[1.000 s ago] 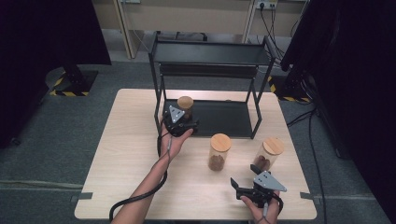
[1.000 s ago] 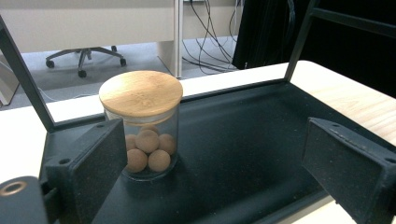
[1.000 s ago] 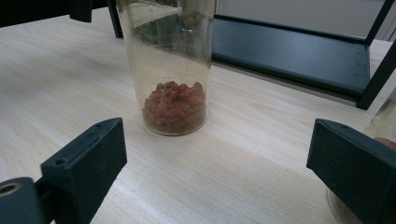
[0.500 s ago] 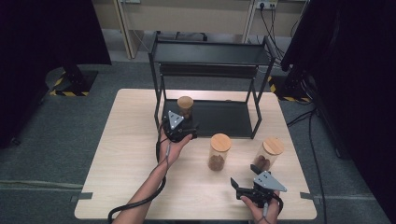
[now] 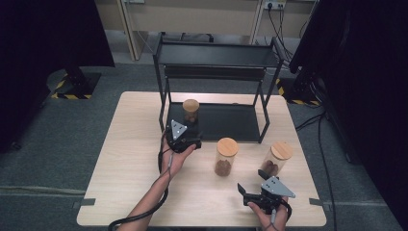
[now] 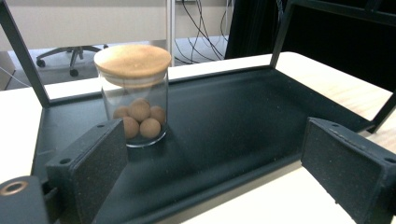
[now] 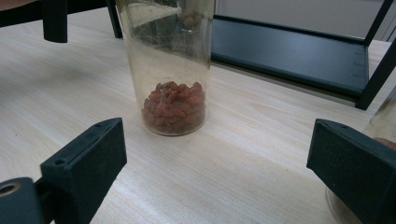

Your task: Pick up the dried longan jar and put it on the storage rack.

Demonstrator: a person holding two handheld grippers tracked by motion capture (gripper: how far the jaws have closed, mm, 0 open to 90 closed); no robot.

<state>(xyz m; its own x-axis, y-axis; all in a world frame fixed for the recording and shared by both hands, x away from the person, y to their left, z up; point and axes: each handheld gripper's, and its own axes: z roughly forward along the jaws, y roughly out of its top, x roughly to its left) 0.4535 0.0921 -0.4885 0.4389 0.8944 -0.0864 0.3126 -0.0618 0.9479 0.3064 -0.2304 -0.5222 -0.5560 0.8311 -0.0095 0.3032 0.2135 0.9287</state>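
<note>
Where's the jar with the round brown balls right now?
The ball jar stands on the rack's bottom shelf at its left end, just beyond the open left gripper, apart from its jaws.

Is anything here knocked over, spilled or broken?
Nothing stands out. All three jars stand upright with cork lids on: one with round balls on the rack's lower shelf, two on the table, the middle jar and the right jar. No spills show.

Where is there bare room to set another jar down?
The lower shelf is bare right of the jar of balls. The table is bare left of the left gripper. It is crowded around the two front jars.
</note>
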